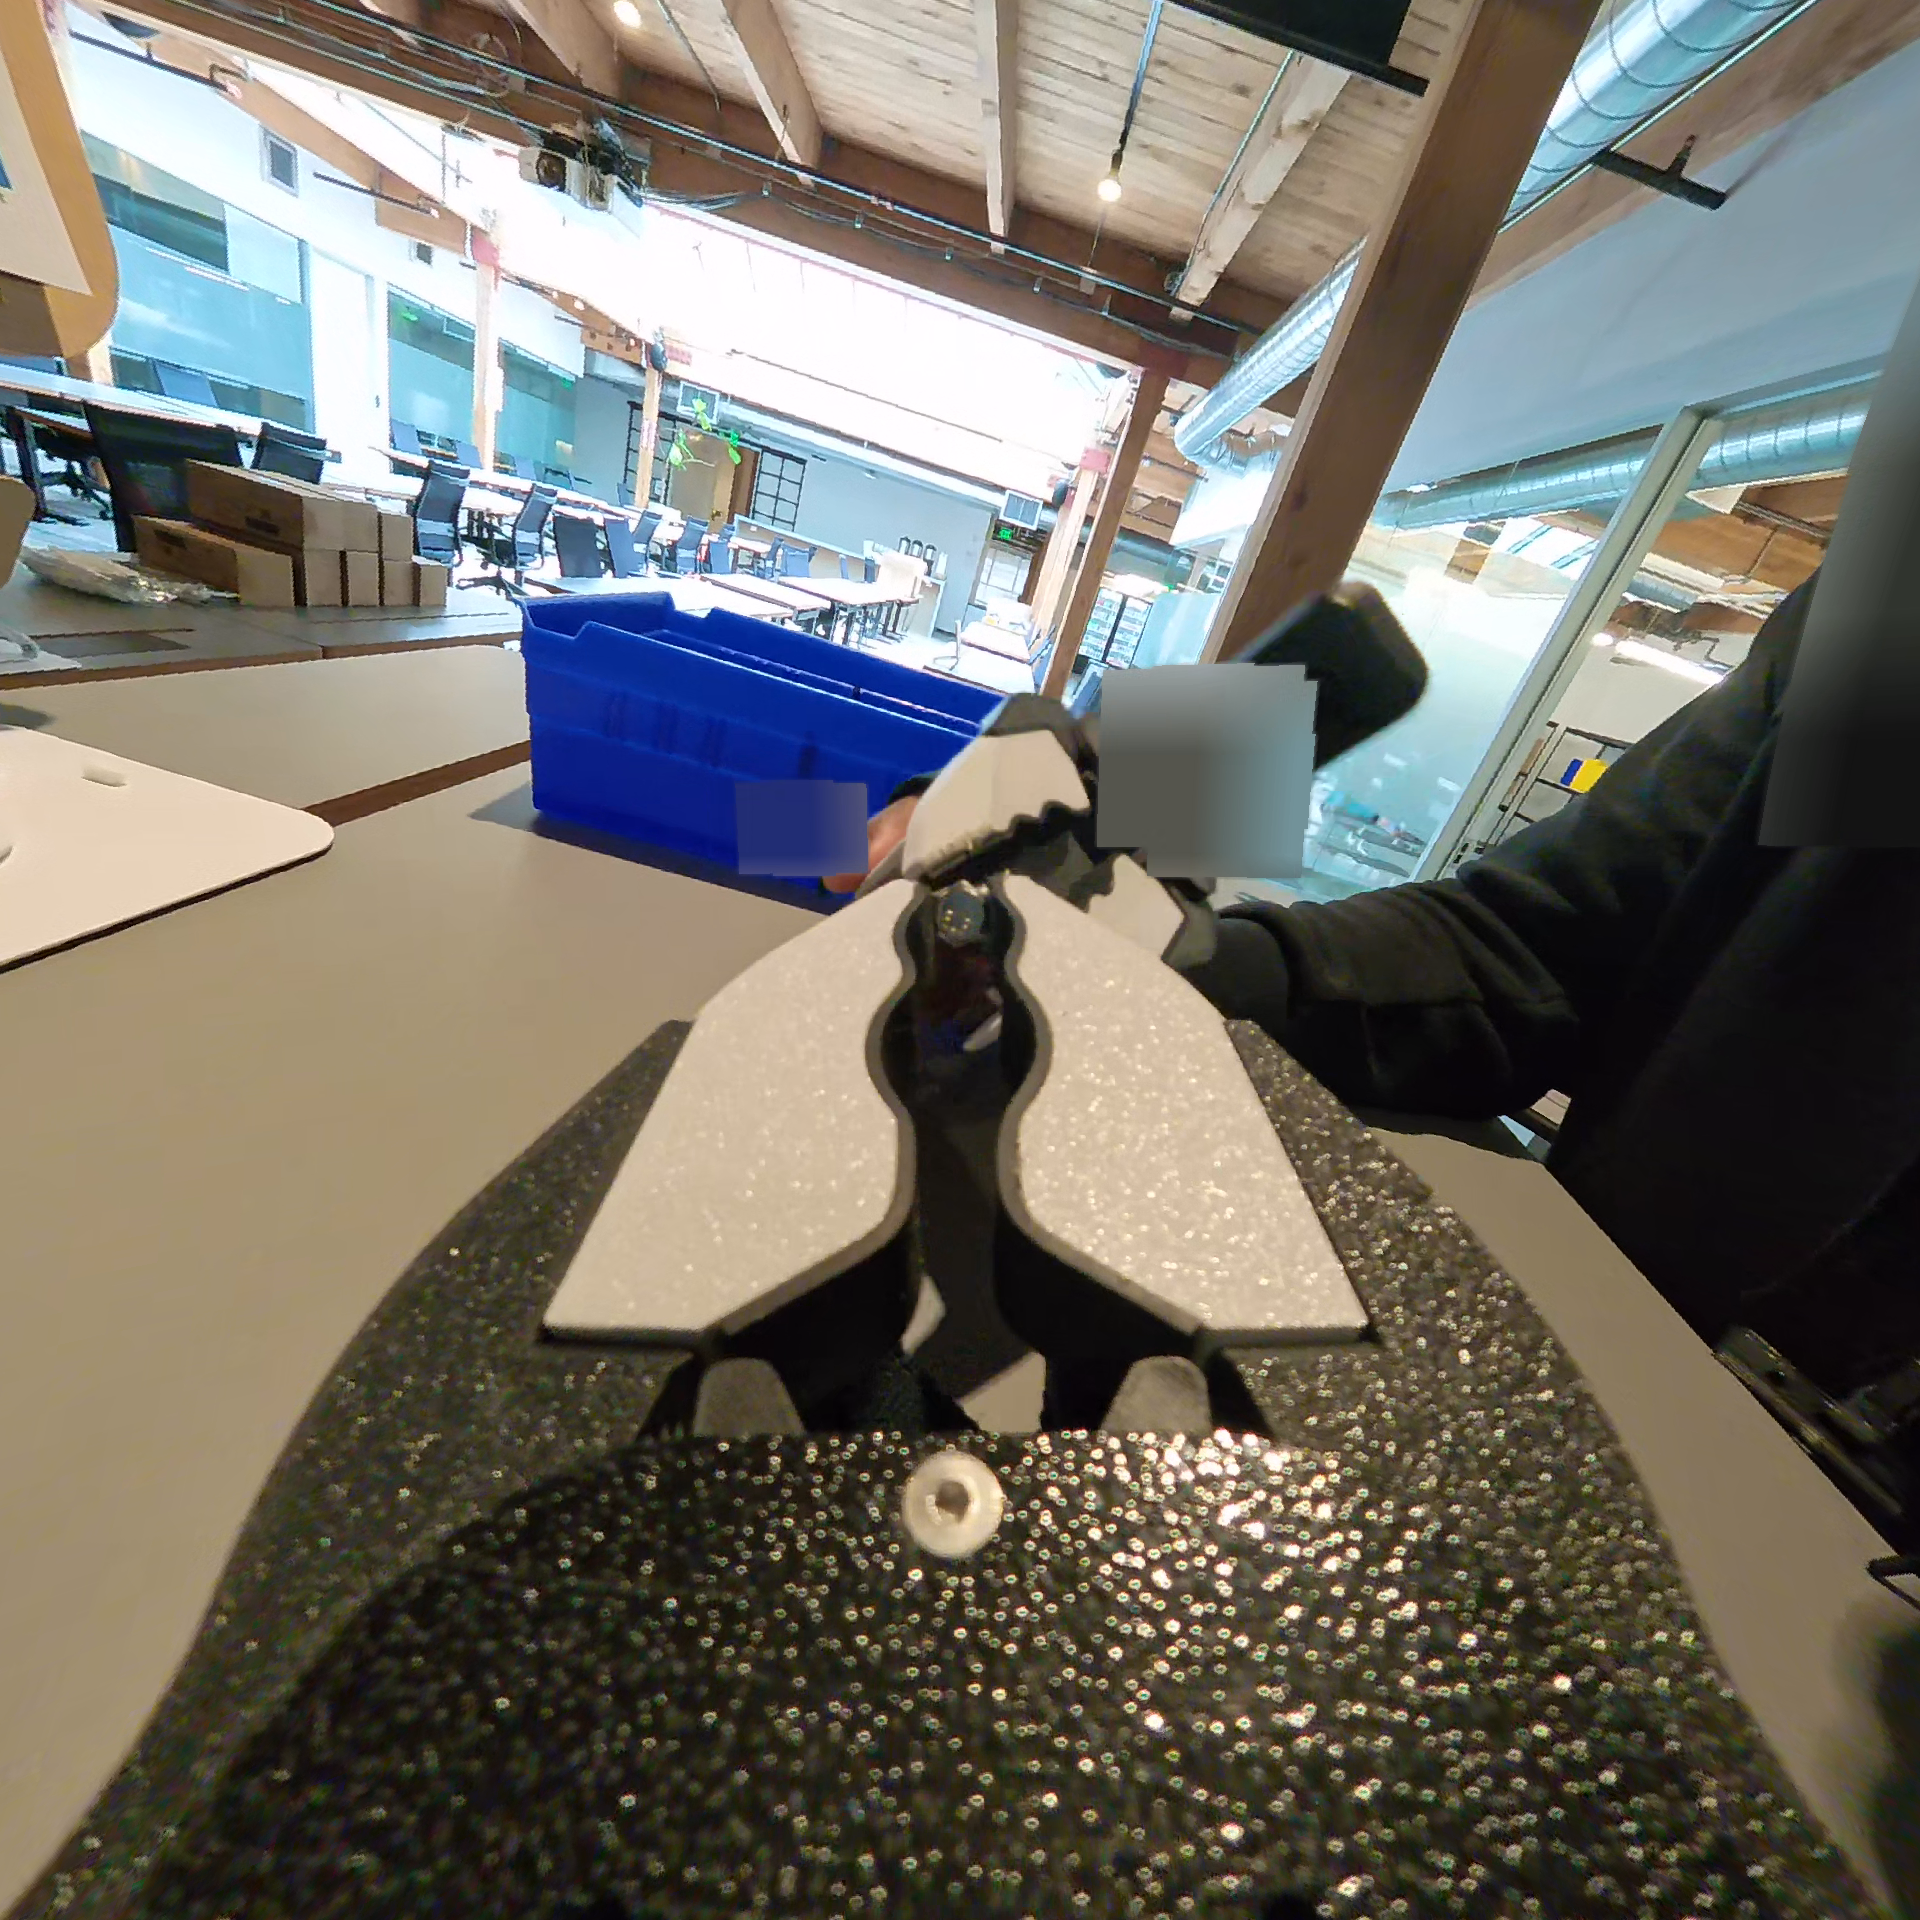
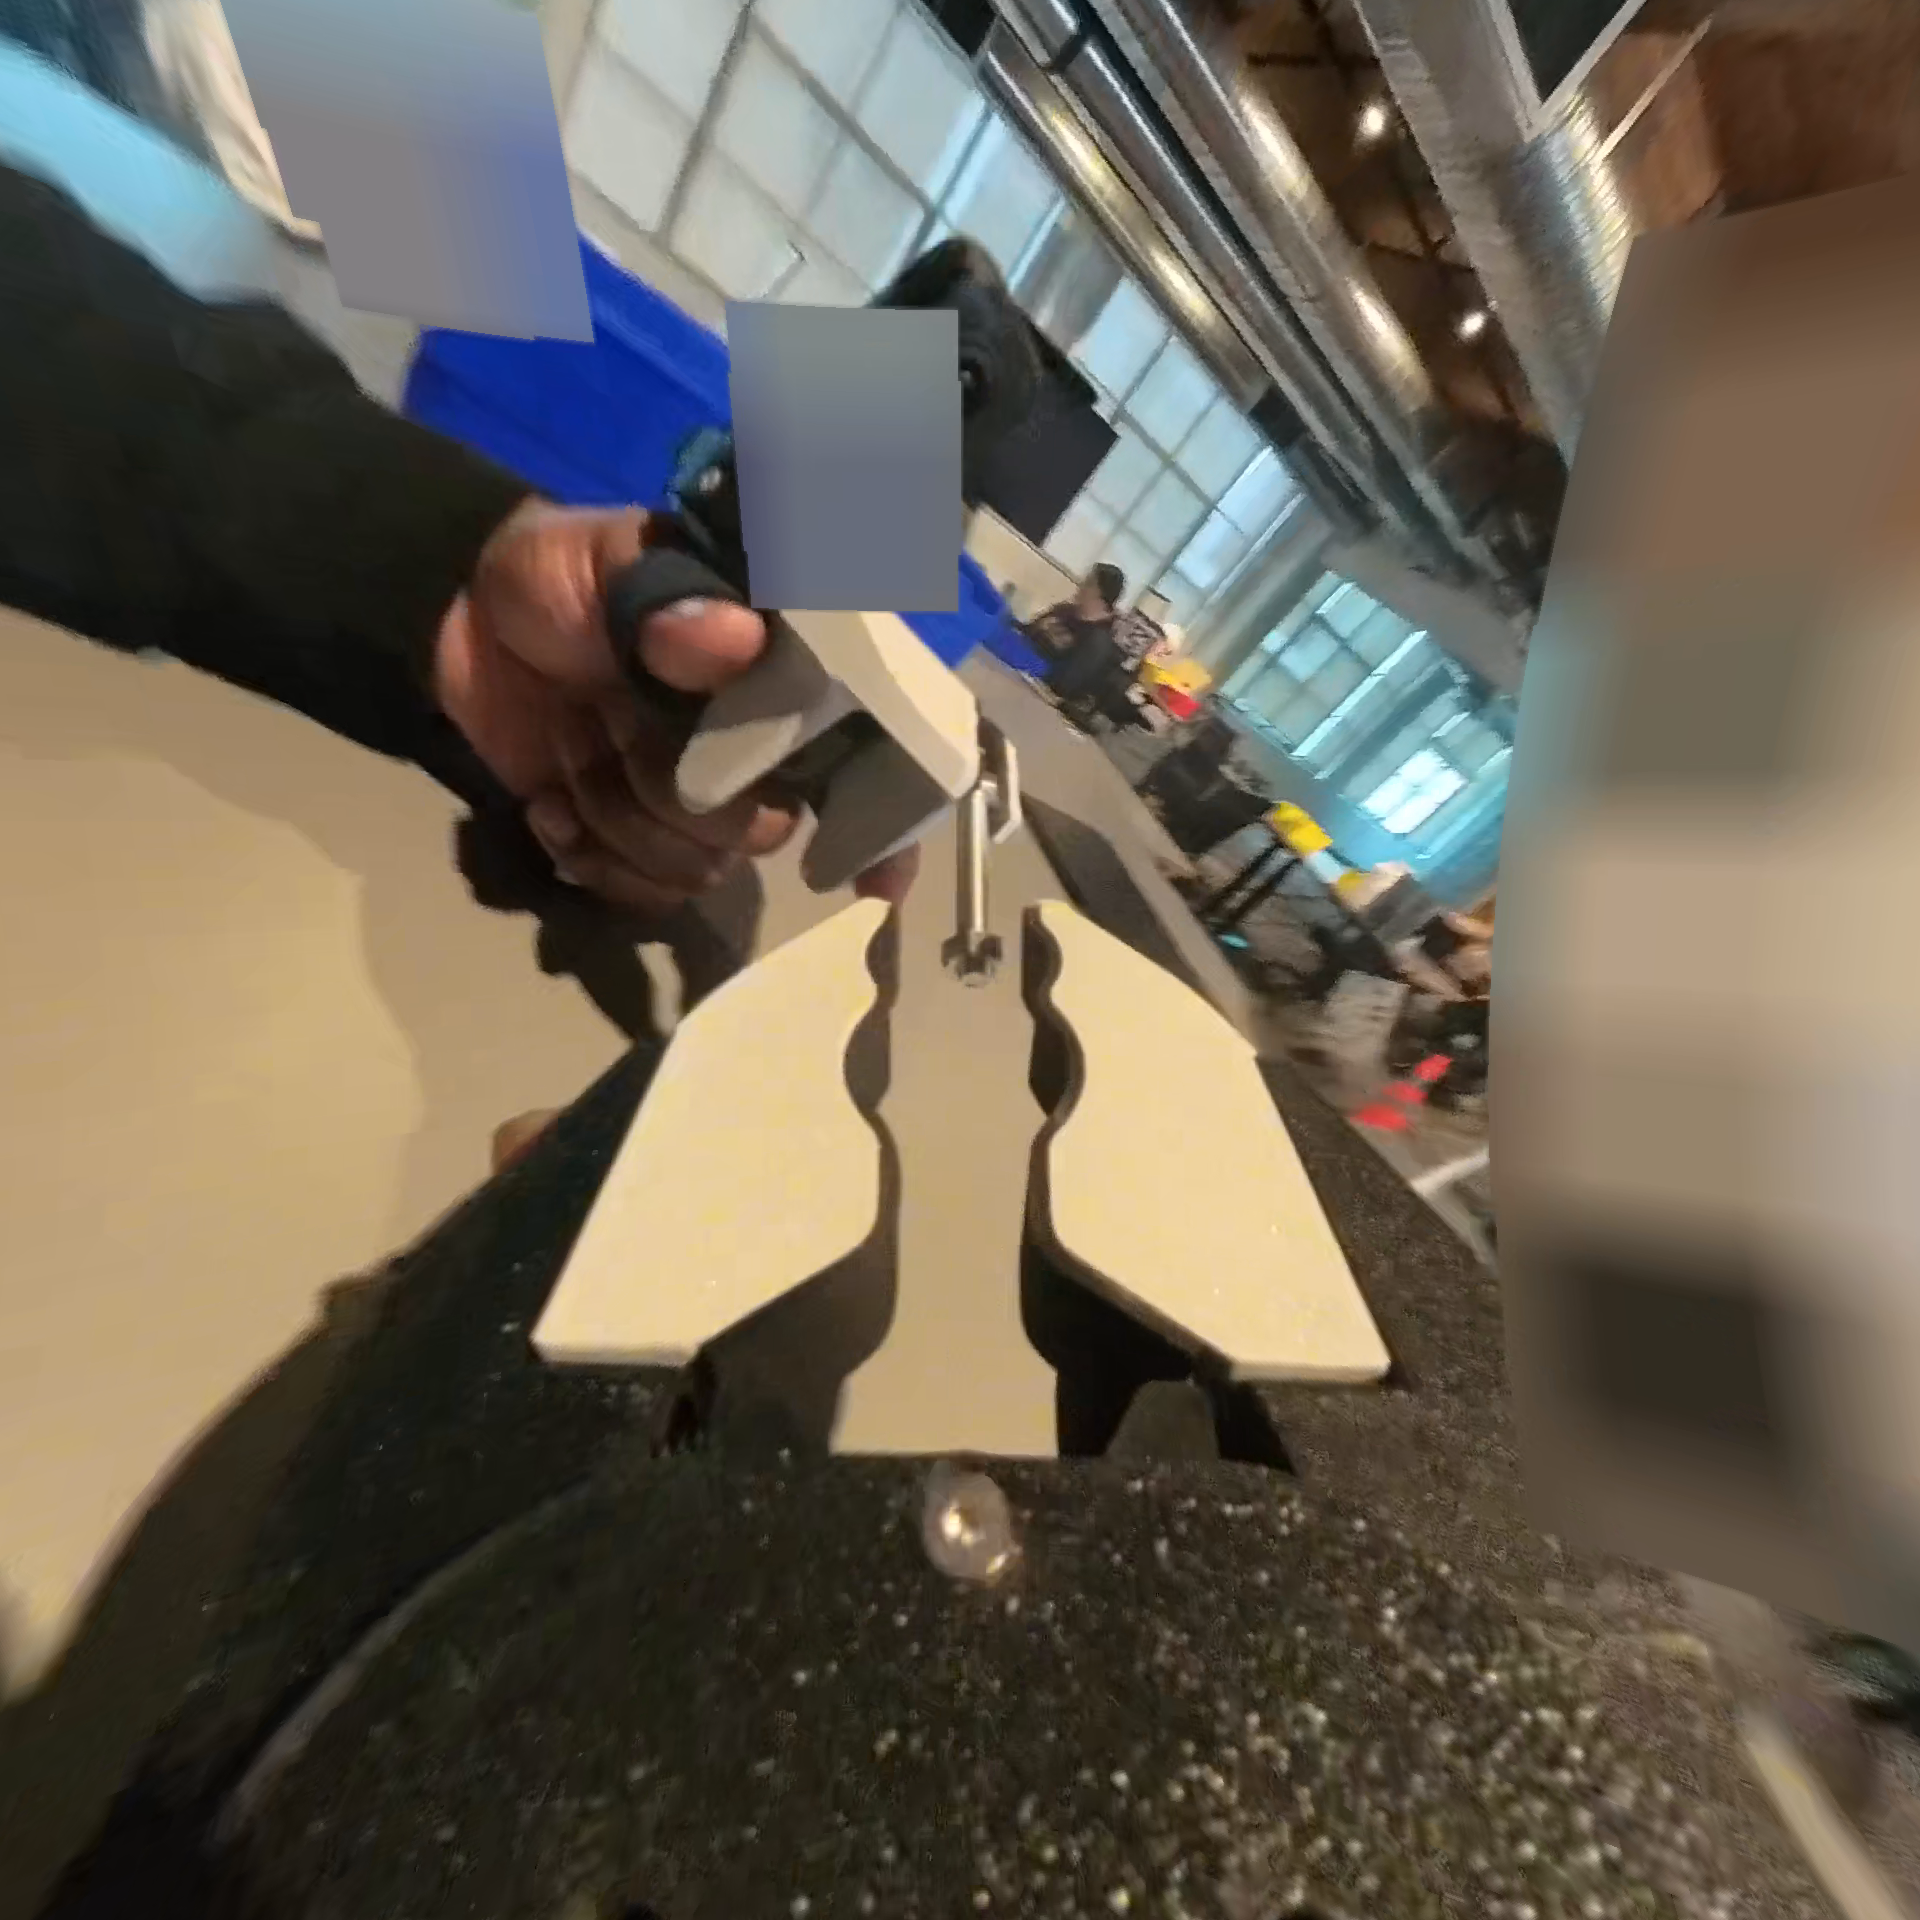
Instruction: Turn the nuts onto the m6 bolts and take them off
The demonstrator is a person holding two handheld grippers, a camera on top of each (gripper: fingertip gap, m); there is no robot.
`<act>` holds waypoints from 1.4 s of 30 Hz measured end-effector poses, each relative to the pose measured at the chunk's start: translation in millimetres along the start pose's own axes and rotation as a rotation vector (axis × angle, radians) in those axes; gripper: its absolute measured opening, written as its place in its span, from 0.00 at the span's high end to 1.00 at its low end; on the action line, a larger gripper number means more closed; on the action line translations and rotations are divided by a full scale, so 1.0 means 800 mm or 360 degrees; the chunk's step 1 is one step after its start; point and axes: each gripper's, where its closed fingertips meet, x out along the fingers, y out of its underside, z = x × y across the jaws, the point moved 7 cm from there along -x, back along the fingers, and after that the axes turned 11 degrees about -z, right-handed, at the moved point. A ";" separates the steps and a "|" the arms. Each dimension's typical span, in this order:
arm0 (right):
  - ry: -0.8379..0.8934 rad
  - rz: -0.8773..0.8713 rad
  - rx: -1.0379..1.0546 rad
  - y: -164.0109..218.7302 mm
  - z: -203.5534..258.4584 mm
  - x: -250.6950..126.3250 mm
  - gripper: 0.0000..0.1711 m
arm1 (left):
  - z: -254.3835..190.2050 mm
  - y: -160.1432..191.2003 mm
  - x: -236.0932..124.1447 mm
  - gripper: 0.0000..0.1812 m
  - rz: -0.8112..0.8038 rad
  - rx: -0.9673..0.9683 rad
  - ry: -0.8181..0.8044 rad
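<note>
Pinched the m6 bolt (image 2: 974,857) by one end in the left gripper (image 2: 940,805), fingers pressed in on it, up off the grey tabletop (image 1: 312,1039). Pointed the shank straight at the right gripper (image 2: 961,920), with the nut (image 2: 968,951) sitting on the bolt's near end. Held the right fingers (image 2: 748,1122) spread, one tip on each side of the nut, with a gap on both sides and no touch to be seen. Showed, in the left wrist view, only the bolt's end between the left fingertips, with the right gripper just beyond. Gripped the left gripper's handle with a hand (image 2: 561,707) in a black sleeve. Stood farther back on the tabletop: a blue bin (image 1: 675,727).
</note>
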 end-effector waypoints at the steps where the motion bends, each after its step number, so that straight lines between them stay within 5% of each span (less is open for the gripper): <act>1: -0.0025 -0.0033 0.0135 0.000 -0.002 -0.001 0.85 | 0.000 0.000 0.000 0.95 0.0001 0.0001 0.0001; 8: -0.0160 -0.0150 0.0781 0.008 -0.015 -0.003 0.87 | 0.000 0.000 0.000 0.95 0.0002 0.0005 0.0005; 14: -0.0263 -0.0109 0.0969 0.013 -0.011 0.002 0.94 | -0.001 0.000 0.000 0.95 0.0000 0.0008 0.0010; 17: -0.0192 -0.0086 0.0689 0.010 -0.009 0.001 0.94 | -0.001 0.001 0.001 0.95 0.0009 0.0006 0.0009; 23: 0.0069 0.0141 -0.0392 0.004 0.005 0.001 0.94 | 0.001 0.001 0.001 0.95 0.0020 -0.0003 -0.0009; 29: -0.0054 -0.0052 0.0272 0.002 -0.003 -0.002 0.82 | 0.000 0.000 0.000 0.95 -0.0009 -0.0006 0.0003; 34: -0.0171 -0.0200 0.0863 0.005 -0.016 -0.005 0.85 | 0.000 -0.001 0.000 0.95 -0.0011 -0.0002 0.0008; 39: -0.0261 -0.0173 0.1064 0.010 -0.016 -0.003 0.94 | 0.000 -0.001 -0.001 0.95 -0.0013 -0.0003 0.0008; 42: -0.0248 -0.0092 0.0851 0.010 -0.010 0.000 0.94 | 0.000 0.000 0.000 0.95 -0.0010 -0.0004 0.0001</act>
